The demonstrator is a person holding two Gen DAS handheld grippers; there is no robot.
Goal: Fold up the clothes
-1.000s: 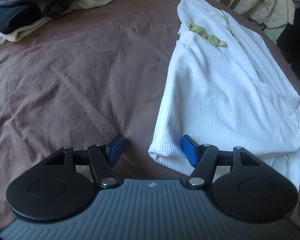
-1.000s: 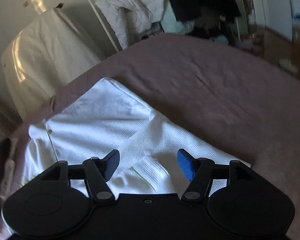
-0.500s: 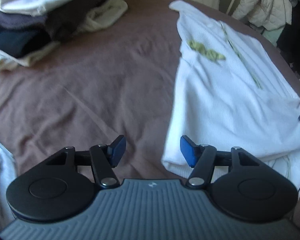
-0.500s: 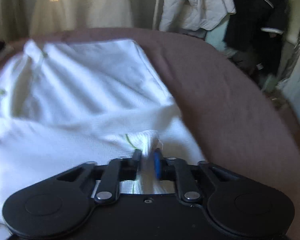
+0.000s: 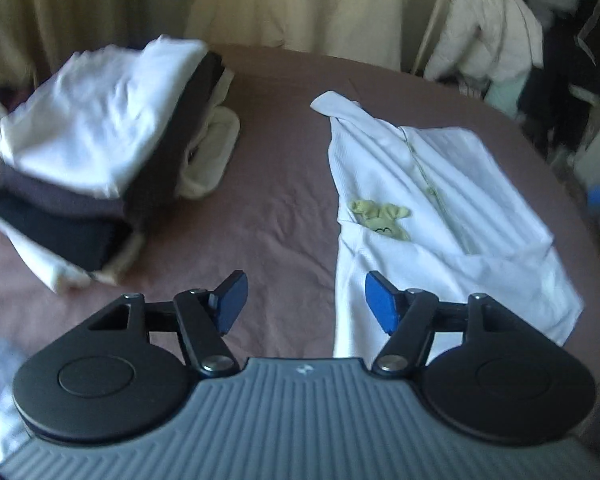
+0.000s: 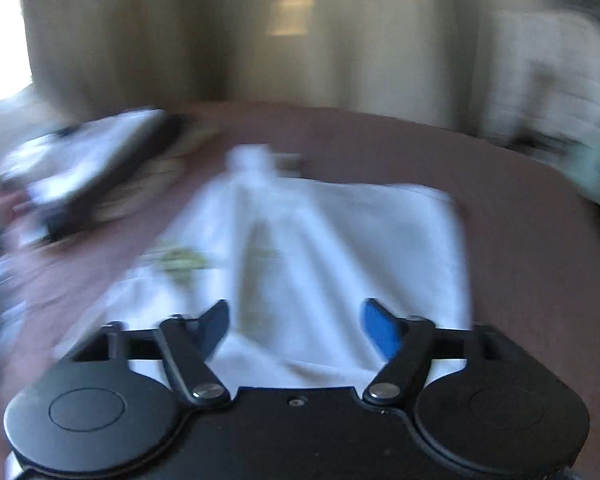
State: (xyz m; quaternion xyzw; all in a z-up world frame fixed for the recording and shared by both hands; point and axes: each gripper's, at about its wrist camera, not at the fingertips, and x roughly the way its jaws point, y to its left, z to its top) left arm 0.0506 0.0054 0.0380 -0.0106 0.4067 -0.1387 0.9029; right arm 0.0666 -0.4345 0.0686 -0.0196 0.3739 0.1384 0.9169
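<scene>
Both jaws spread and empty, the left hand-held gripper point(image 5: 302, 301) hangs over the bed point(image 5: 284, 184) with the white garment point(image 5: 428, 216) just ahead to its right, partly folded; the right hand-held gripper point(image 6: 294, 330) hovers directly above the same cloth. A clean fold likely means pinching an edge, not the bulk. Farther left sits a stack of folded clothes point(image 5: 100, 160); beyond, curtains point(image 5: 100, 8) and hanging jackets point(image 5: 496, 40).

Brown bedspread point(image 5: 284, 184) — pale curtains point(image 5: 100, 12) behind.
</scene>
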